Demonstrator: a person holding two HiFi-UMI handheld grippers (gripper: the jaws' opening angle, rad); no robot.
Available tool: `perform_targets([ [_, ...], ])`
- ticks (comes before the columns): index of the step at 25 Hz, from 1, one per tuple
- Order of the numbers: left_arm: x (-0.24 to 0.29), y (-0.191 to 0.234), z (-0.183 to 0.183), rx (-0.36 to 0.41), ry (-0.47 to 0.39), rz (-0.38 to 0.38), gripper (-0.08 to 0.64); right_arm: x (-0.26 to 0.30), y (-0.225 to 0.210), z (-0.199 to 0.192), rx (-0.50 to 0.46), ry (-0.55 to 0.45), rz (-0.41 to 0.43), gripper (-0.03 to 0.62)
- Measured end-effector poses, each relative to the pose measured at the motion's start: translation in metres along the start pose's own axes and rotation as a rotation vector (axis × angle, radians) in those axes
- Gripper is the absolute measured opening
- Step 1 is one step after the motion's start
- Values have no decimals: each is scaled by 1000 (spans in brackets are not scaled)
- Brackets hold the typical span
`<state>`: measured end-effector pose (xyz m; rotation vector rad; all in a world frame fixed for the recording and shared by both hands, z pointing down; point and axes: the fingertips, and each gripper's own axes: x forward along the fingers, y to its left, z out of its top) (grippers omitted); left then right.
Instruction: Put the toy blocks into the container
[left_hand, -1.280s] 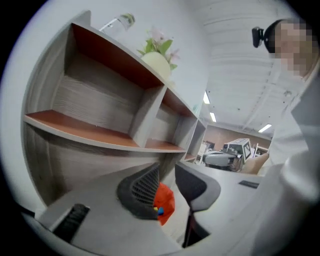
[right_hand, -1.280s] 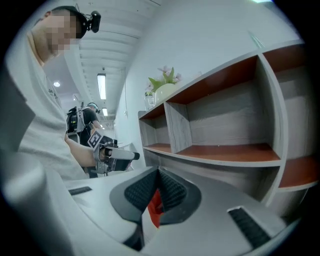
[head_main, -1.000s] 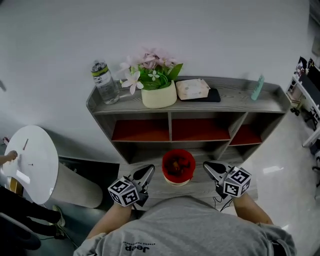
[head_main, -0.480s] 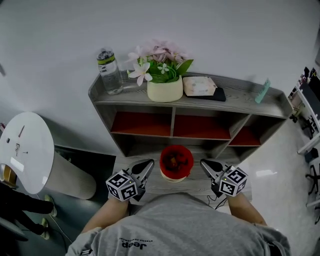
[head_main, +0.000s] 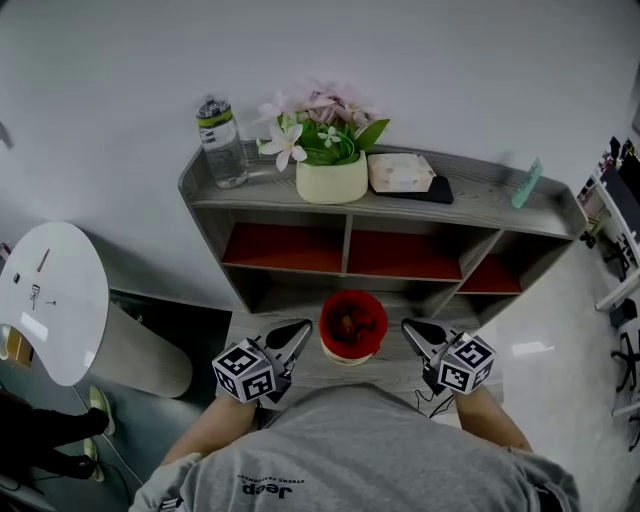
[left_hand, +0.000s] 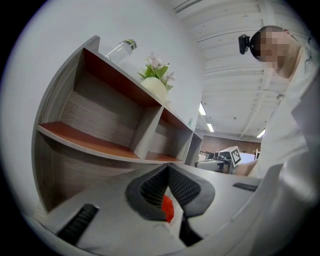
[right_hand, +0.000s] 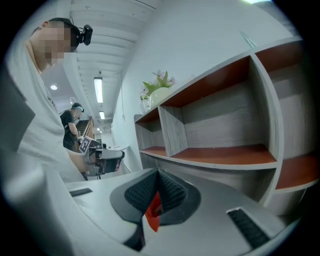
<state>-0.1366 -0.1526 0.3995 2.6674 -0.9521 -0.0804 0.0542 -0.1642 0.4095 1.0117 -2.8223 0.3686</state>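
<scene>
The shelf carries a bottle, flowers and a pack on top. On the grey ledge below stands the red bowl, between both grippers. Left gripper and right gripper are each closed tight on nothing. The blocks lie inside the bowl

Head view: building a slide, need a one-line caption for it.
Left gripper and right gripper, both shut, flank the red container in front of the grey shelf.
</scene>
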Motion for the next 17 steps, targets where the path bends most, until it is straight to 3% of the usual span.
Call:
perform_targets([
  [17,3,-3,-2,-9,8,-8,12,-1,0,-2,-11,8,14,15],
])
